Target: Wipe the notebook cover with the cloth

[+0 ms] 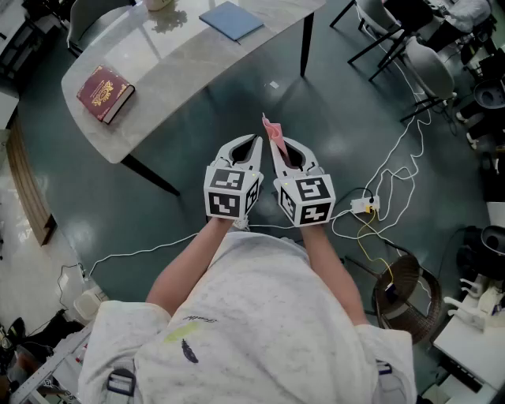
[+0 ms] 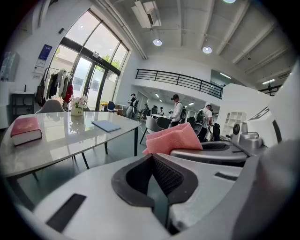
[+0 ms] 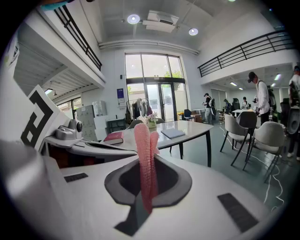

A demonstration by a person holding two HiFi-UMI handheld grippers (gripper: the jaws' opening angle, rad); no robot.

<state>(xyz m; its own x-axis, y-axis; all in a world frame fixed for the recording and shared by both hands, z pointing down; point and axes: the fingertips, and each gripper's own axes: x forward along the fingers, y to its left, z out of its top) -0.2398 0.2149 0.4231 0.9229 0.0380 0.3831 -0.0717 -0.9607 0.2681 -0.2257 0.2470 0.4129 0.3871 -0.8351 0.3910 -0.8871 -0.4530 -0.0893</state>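
Pink ribbed cloth [image 3: 145, 150] stands upright, pinched between the jaws of the right gripper [image 1: 276, 151]. Just left of it, the left gripper [image 1: 255, 150] has its jaws together around nothing. The flat blue notebook [image 1: 230, 20] lies on the far pale marble table [image 1: 181, 59], right of a thick red book [image 1: 105, 94], well apart from both grippers.

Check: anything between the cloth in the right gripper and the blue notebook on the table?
Nothing visible. The right gripper holds the cloth over open floor short of the table; the blue notebook lies uncovered, the red book well aside of it.
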